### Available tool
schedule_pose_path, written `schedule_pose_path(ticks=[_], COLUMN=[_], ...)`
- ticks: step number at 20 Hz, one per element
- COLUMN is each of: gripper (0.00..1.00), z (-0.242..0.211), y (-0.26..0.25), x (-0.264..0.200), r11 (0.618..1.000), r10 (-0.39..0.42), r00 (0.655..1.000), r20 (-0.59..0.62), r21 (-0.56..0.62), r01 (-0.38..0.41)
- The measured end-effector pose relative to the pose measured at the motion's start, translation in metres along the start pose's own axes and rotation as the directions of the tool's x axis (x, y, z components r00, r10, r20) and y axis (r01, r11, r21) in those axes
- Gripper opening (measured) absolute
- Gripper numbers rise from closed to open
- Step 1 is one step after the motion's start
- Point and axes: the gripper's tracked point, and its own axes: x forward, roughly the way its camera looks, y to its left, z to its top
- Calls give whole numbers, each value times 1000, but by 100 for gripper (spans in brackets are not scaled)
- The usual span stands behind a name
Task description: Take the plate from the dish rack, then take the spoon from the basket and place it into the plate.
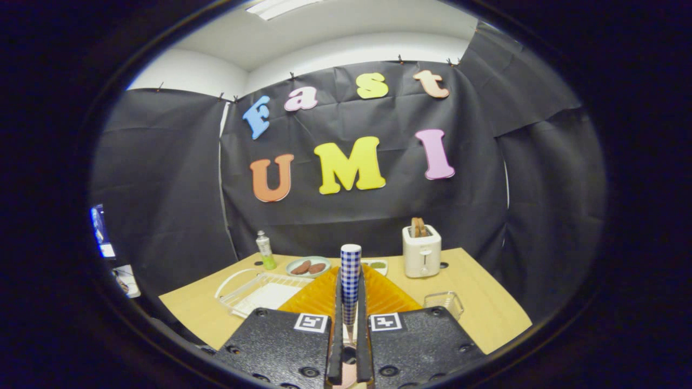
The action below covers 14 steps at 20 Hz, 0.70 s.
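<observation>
My gripper (350, 286) is shut on a spoon's blue-and-white checked handle (350, 259), which stands upright between the fingers and pokes out above their tips. Whether the bowl end of the spoon is below cannot be seen. An orange ribbed plate (319, 296) lies on the wooden table (486, 302) just under and ahead of the fingers. The white wire dish rack (238, 289) sits to the left of the plate. A small clear basket (446, 301) stands to the right of the fingers.
At the back of the table stand a white toaster (421, 251) with bread in it, a green bottle (265, 251), a pale plate with two brown pieces (308, 266) and a small dish (377, 265). Black cloth walls close the booth.
</observation>
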Motion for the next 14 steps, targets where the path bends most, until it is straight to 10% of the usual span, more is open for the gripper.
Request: schedule_pose_path(ticks=[14], gripper=[16], z=[-139], y=[91], x=[19], r11=[999], r10=[-34], r00=[999], r20=[-30], r21=[22], r01=[35])
